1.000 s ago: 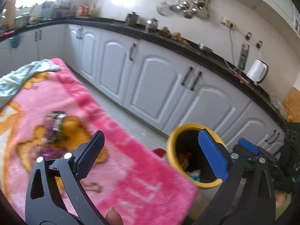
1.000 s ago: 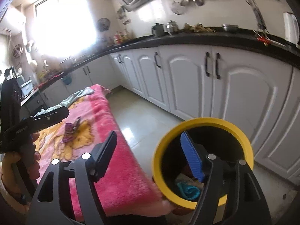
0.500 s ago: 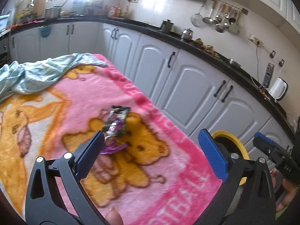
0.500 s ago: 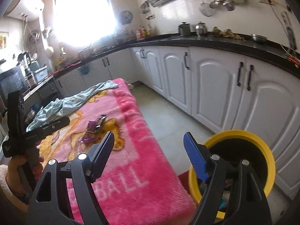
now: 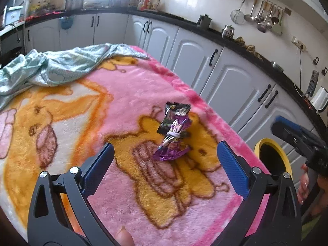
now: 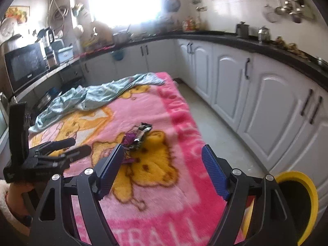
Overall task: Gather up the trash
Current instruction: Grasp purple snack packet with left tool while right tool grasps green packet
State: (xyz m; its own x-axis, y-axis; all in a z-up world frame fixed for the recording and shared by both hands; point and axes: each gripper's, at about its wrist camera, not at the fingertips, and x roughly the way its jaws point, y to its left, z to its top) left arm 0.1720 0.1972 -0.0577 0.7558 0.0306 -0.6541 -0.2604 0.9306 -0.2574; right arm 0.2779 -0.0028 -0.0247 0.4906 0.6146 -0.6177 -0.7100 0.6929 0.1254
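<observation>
Kitchen with white cabinets (image 5: pixel 229 82) and a black countertop (image 5: pixel 252 51) running round two walls, utensils hanging up top right.

Left wrist view: a pink cartoon-bear blanket (image 5: pixel 127 94) covers the bed or whatever's under it, can't really tell. A pale green sheet (image 5: pixel 51 65) is bunched at the far left corner of it. The crumpled wrappers (image 5: pixel 174 131), one black and one shiny purple, lie on the blanket toward its right edge, on the yellow bear print. The left gripper (image 5: pixel 163 164) hangs above the blanket with its jaws spread wide and nothing in them; the wrappers sit just past the tips, roughly in line with the gap. A yellow-rimmed bin (image 5: pixel 272 155) stands on the floor just off the blanket's right edge, and the right gripper (image 5: pixel 299 137) pokes in from the right above it.

Right wrist view: same blanket (image 6: pixel 180 112), wrappers (image 6: pixel 137 139) near its middle, a bit closer to the right edge. The right gripper (image 6: pixel 164 166) has its jaws spread too, empty, with the wrappers just beyond the left fingertip. The left gripper (image 6: pixel 61 149) shows at the left, over the blanket's left side. The bin (image 6: pixel 303 196) is down in the bottom right, beside the blanket's near right corner. Microwave (image 6: pixel 24 65) on the far left countertop, bright window (image 6: pixel 123 0) behind.
</observation>
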